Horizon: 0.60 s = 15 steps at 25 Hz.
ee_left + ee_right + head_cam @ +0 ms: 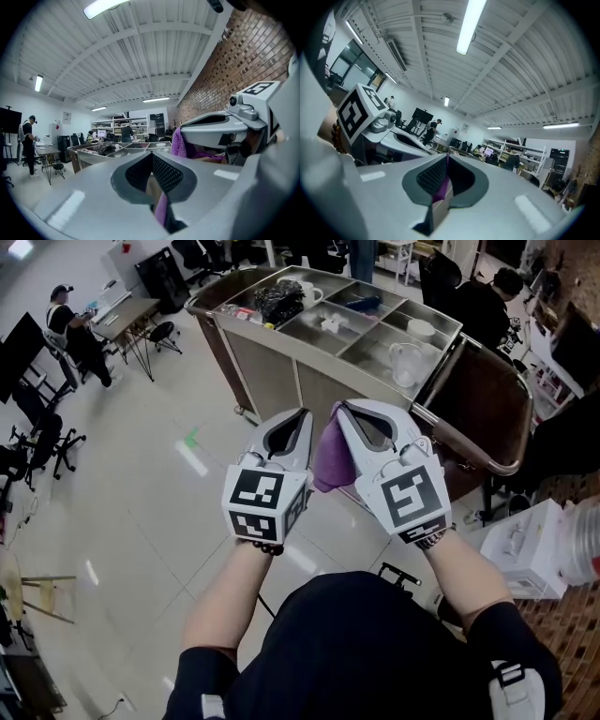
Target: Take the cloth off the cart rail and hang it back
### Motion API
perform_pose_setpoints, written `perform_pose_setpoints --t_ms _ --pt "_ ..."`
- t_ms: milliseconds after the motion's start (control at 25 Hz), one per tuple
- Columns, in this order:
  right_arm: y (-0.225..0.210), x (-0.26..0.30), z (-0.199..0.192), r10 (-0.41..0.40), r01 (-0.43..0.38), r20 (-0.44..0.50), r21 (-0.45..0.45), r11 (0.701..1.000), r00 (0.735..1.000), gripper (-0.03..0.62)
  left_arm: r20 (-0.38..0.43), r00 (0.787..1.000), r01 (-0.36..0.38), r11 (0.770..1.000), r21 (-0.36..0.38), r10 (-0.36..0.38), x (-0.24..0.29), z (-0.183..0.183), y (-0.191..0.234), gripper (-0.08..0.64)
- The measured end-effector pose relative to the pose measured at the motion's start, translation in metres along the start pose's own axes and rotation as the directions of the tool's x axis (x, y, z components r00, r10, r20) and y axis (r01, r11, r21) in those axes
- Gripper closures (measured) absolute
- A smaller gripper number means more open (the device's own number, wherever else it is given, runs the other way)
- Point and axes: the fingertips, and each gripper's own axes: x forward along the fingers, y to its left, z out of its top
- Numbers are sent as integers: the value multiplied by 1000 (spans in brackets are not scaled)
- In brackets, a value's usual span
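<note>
The left hand-held gripper point(298, 418) and the right hand-held gripper point(345, 411) are raised side by side in front of the person, both pointing level toward the cart point(281, 367). A purple cloth point(328, 460) hangs in the narrow gap between them, its top edge at their tips and its bunched body drooping down between the two shells.

In the left gripper view the jaws are drawn together, with a strip of the cloth pinched between them and showing just below the point where they meet. In the right gripper view the jaws are likewise closed tight, and a purple fold is caught between the pads. So each hand-held gripper is clamped on the cloth, and the cloth is clear of the cart.

The cart rail point(464, 448) lies ahead of the right hand-held gripper and off to its right, near it but not touching it or the cloth. Beyond both tips the cart's steel top is split into compartments: a clear jug point(405, 362) stands in the one nearest the right hand-held gripper, a white bowl point(420, 329) sits in the one beyond that, and a white cup point(309, 294) is farther off, ahead of the left hand-held gripper. Well away to the left, a person point(70, 324) is at a desk.
</note>
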Motion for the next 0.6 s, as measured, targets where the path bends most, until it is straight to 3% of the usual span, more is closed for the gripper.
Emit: perform_pose_setpoints --t_ms 600 --pt "113 126 23 194 -194 54 -6 981 980 586 -16 980 -199 980 -27 199 -90 -34 142 561"
